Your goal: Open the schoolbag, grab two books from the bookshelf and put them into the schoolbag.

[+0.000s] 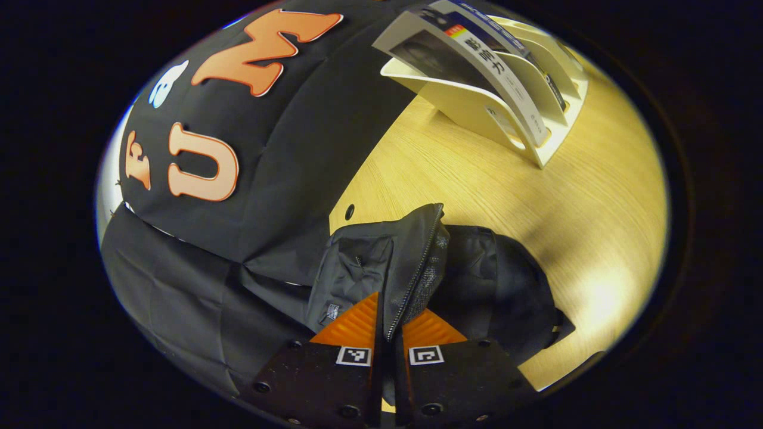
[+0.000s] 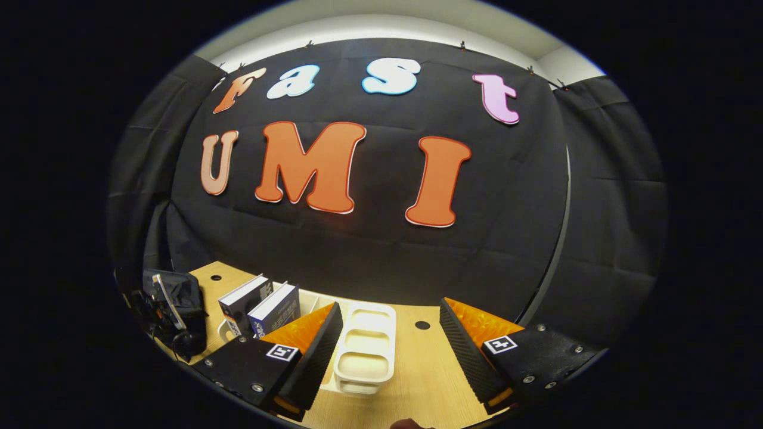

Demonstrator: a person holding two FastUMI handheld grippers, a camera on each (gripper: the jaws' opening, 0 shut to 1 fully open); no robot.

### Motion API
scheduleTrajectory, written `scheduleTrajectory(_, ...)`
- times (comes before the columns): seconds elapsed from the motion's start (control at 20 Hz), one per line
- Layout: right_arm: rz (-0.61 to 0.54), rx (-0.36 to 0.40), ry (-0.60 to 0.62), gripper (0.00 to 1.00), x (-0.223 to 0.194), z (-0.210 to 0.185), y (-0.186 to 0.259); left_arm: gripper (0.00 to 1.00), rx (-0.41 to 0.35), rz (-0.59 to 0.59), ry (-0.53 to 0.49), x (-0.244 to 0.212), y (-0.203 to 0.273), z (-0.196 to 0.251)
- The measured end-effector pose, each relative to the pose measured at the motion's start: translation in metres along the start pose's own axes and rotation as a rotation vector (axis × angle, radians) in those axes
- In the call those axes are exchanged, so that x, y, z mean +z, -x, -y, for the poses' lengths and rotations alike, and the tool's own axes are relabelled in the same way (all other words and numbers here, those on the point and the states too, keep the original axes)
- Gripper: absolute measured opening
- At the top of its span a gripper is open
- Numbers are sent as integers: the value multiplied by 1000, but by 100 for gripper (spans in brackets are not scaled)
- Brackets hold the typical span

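Schoolbag (image 1: 417,268) flap is pinched by left gripper (image 1: 390,333); books (image 2: 262,307) are seen upright, just ahead-left of wide-open right gripper (image 2: 387,345), so right's nearer imo.

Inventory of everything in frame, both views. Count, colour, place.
schoolbag: 1, black, on the table by the booth wall, its zipper edge held up.
books: 2, dark covers with white page edges, standing in the bookshelf's slots nearest the schoolbag.
bookshelf: 1, cream white, on the table, its remaining slots unfilled.
table: 1, light wood, with small dark round holes.
booth wall: black cloth behind the table.
left gripper: 1, closed on the schoolbag's zipper edge.
right gripper: 1, open, facing the bookshelf, holding nothing.
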State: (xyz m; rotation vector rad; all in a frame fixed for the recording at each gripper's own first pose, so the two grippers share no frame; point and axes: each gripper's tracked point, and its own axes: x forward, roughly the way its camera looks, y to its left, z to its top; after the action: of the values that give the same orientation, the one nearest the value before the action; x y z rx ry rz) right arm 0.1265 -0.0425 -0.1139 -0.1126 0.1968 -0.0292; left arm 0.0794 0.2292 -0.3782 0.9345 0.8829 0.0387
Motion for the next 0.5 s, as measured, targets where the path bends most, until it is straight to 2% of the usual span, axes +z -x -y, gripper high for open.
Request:
scheduleTrajectory(0.25,-22,97,67,97,-3,-21,2,7,-101,6,80,24,24,-39)
scheduleTrajectory(0.5,-70,112,98,97,-1,-67,1,7,-277,48,104,40,34,-62)
